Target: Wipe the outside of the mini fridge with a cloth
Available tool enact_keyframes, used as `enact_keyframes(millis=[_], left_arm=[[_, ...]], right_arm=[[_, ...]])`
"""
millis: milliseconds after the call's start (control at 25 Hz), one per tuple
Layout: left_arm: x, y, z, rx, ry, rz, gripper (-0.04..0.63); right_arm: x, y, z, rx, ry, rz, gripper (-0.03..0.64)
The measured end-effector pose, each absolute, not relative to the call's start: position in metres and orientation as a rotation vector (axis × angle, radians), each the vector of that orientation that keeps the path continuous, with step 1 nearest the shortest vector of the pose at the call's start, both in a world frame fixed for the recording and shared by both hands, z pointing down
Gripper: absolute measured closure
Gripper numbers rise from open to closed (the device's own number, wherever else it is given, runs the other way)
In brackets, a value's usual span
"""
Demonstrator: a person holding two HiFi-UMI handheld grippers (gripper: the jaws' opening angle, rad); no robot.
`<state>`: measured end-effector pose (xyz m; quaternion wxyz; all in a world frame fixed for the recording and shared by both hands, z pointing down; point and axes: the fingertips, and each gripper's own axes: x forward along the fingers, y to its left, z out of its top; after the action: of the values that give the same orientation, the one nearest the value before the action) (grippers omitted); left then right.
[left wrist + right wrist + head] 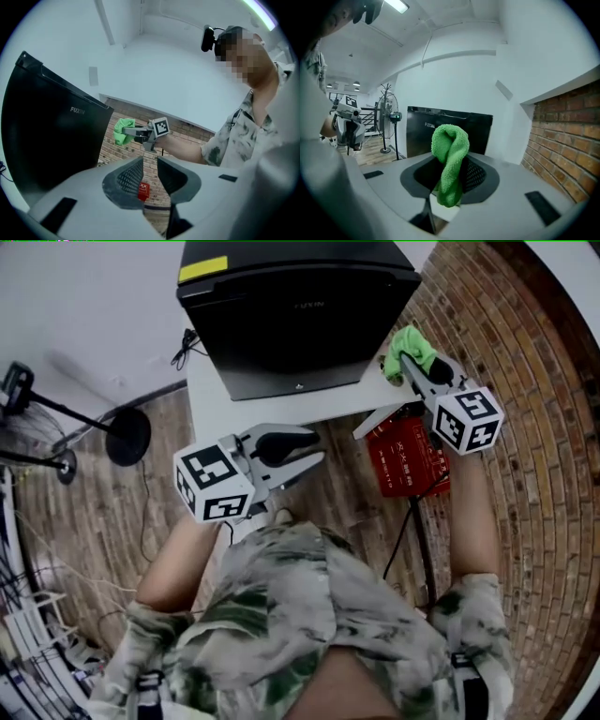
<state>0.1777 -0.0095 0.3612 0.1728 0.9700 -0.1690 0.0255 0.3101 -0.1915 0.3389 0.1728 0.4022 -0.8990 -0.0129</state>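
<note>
The black mini fridge (300, 306) stands on a white stand (211, 399), its door facing me. My right gripper (405, 362) is shut on a bunched green cloth (409, 351), held just off the fridge's right front corner and apart from it. In the right gripper view the cloth (450, 159) sticks up between the jaws, with the fridge (450, 126) behind it. My left gripper (305, 457) hangs below the stand's front edge, open and holding nothing. The left gripper view shows the fridge (51, 140) at left and the cloth (123, 131) beyond.
A red box (408, 456) lies on the wooden floor under my right arm. A brick wall (534, 381) runs close along the right. A floor fan's base (127, 432) and pole stand to the left, and cables lie at the lower left.
</note>
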Motion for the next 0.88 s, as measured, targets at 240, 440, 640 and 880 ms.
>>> enact_keyframes(millis=[240,440,640,880], left_arm=[[0.160,0.027,0.367,2.725,-0.546,0.143,0.489],[0.116,0.048,0.374,2.707,-0.564,0.123,0.489],[0.056,0.052,0.374,2.748,-0.499,0.086,0.489],[-0.049,0.060,0.374,2.817,-0.385,0.167,0.489]], right_arm=[[0.254,-0.160,0.342,1.065,-2.598,-0.072,0.500],[0.188,-0.141,0.350,1.058,-2.646,-0.023,0.500],[0.127,-0.120,0.347,1.090,-2.601,-0.053,0.500],[0.035,-0.106,0.337,1.213,-2.537,-0.079,0.500]])
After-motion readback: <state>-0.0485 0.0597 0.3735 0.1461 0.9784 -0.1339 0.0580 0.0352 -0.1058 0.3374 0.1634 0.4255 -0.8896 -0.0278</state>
